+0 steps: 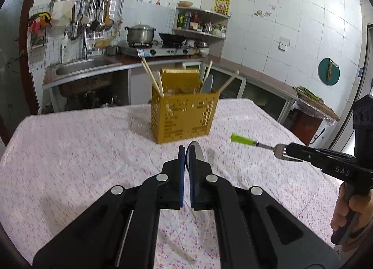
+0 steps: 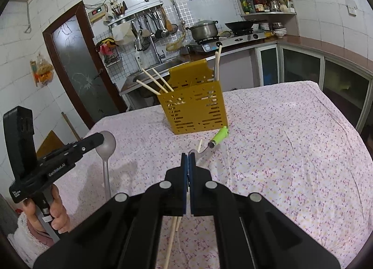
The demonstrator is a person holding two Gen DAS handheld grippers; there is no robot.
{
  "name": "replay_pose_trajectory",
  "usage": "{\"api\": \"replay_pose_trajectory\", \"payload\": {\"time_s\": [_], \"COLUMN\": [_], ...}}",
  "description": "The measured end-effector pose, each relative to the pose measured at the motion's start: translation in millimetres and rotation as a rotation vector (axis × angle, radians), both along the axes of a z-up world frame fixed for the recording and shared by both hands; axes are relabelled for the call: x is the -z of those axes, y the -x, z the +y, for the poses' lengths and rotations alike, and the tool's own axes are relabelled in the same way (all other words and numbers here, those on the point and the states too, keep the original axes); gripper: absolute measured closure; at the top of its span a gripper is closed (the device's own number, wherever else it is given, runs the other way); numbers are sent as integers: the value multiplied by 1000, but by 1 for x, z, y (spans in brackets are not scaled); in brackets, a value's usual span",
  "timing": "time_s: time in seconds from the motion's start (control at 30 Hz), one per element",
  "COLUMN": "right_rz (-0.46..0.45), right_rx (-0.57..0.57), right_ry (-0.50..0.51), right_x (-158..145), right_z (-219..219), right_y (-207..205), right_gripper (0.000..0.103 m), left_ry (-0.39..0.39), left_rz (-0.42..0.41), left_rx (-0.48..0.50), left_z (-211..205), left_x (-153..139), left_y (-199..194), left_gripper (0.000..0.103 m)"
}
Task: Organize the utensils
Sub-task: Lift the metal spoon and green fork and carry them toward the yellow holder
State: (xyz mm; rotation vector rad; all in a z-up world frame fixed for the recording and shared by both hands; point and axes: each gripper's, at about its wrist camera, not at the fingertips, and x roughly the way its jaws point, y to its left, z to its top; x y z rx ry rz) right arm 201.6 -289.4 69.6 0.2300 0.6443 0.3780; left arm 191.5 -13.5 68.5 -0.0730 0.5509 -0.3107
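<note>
The left hand-held gripper [image 1: 185, 152] is clamped on a spoon [image 2: 107, 145], the right hand-held gripper [image 2: 189, 157] on a fork [image 1: 277, 149], with the yellow holder [image 1: 184, 117] ahead of both.

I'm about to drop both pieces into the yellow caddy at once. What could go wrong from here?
The right gripper grips the fork by its tines, so the green handle could swing or slip. The caddy already holds slanting chopsticks that might deflect the spoon. A bump could tip the light caddy.
</note>
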Motion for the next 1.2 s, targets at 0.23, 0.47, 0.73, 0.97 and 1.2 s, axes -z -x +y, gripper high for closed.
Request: {"api": "replay_pose_trajectory", "payload": {"time_s": [0.23, 0.47, 0.73, 0.97, 1.2], "right_rz": [50, 113, 85, 52, 41], "right_rx": [-6, -6, -16, -40, -56], "right_ry": [-25, -32, -35, -38, -78], "right_x": [-8, -6, -33, -60, -77], "right_z": [-2, -5, -7, -4, -4], "right_y": [-15, -35, -47, -54, -62], "right_gripper": [101, 101, 101, 102, 102], "left_ry": [-20, -30, -47, -75, -83], "left_rz": [-44, -61, -101, -145, -209], "left_rx": [-5, -8, -14, -40, -88], "left_z": [0, -1, -4, -7, -1], "left_x": [-20, -29, -52, -68, -90], "left_y": [-8, -18, -38, -54, -66], "left_gripper": [101, 101, 101, 101, 101]}}
